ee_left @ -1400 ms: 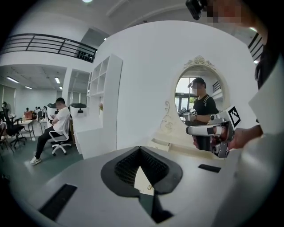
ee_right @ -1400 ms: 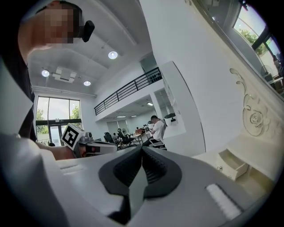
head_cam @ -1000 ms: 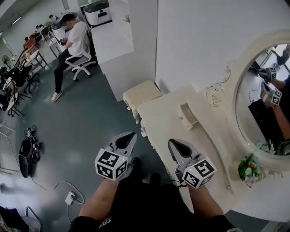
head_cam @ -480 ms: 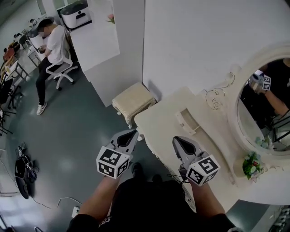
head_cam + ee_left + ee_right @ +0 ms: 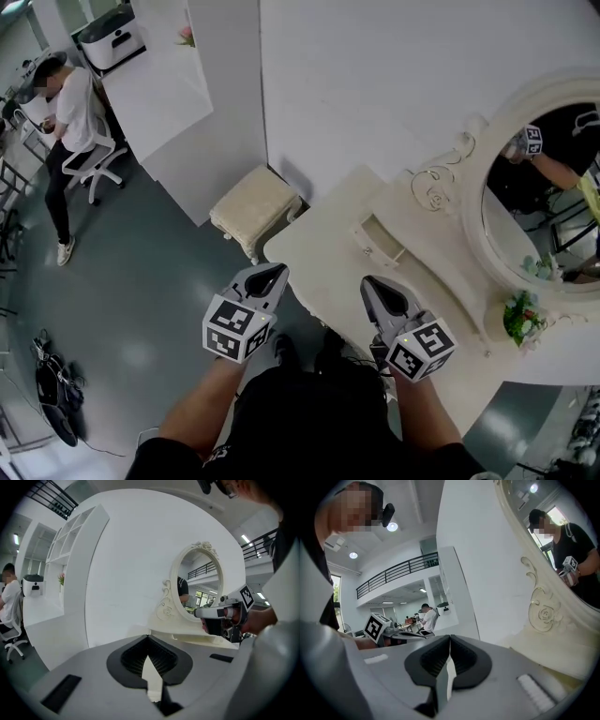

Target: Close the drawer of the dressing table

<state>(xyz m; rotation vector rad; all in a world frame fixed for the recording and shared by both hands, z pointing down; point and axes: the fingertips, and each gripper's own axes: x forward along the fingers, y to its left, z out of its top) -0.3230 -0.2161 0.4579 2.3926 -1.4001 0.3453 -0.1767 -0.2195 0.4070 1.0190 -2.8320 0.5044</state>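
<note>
Two hand-held tools hang at the front of a cream bench (image 5: 314,246), both with jaws pressed together and holding nothing. The left tool (image 5: 269,276) is just off the bench's front left corner, over the floor; the right tool (image 5: 375,289) is above its front edge. The small drawer (image 5: 380,241) stands open near the back edge, beside the oval mirror (image 5: 530,211).

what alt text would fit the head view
Seen from above, a person holds two shut grippers, left gripper and right gripper, at a cream dressing table with a small open drawer and oval mirror. A padded stool stands beside it.
</note>
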